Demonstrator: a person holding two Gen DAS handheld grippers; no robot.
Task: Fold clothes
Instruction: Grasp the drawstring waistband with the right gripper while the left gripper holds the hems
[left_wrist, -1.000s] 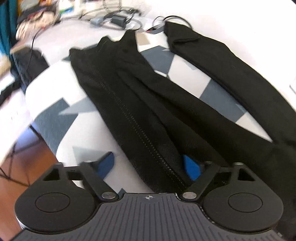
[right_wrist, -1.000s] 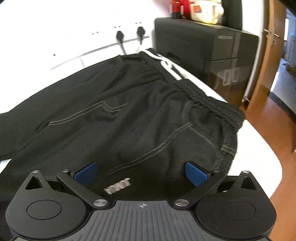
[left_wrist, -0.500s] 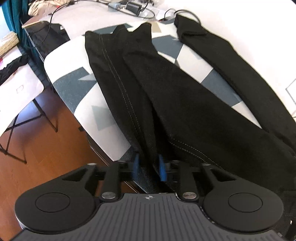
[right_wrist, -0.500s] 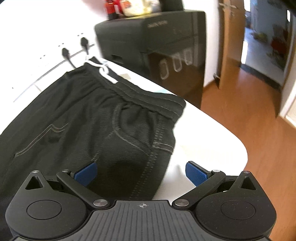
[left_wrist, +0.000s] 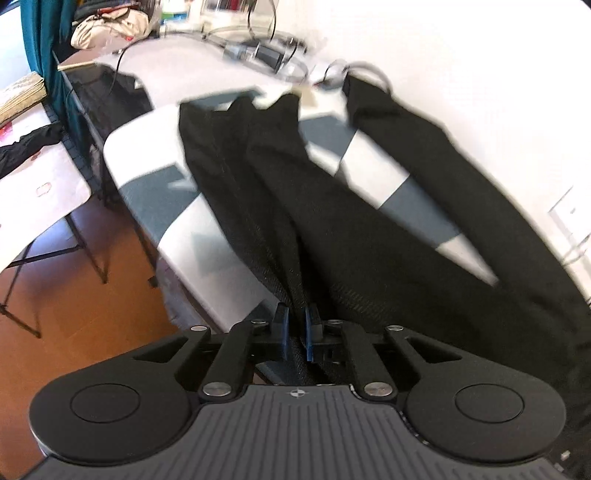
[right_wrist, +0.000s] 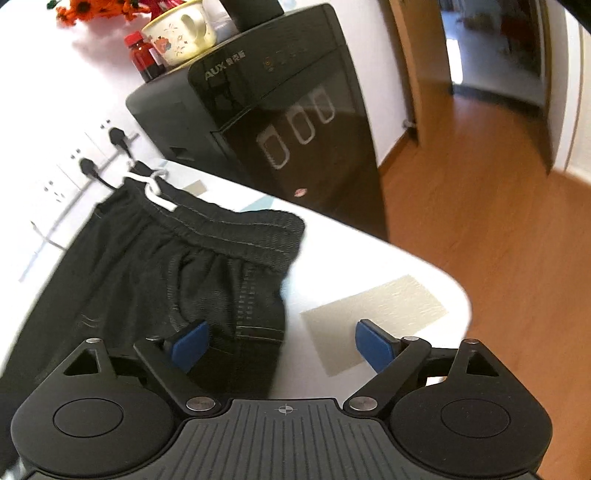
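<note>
The left hand-held gripper is clenched on the near edge of the trousers, whose legs run away to the far side of the desk. The right hand-held gripper, jaws just narrowing but apart, seemingly hovers over the waistband corner, gripping nothing.

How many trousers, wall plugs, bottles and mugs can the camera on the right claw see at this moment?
Black trousers: 1
Black wall plugs: 2
Red bottle: 1
Flowered mug: 1
Total: 5
</note>
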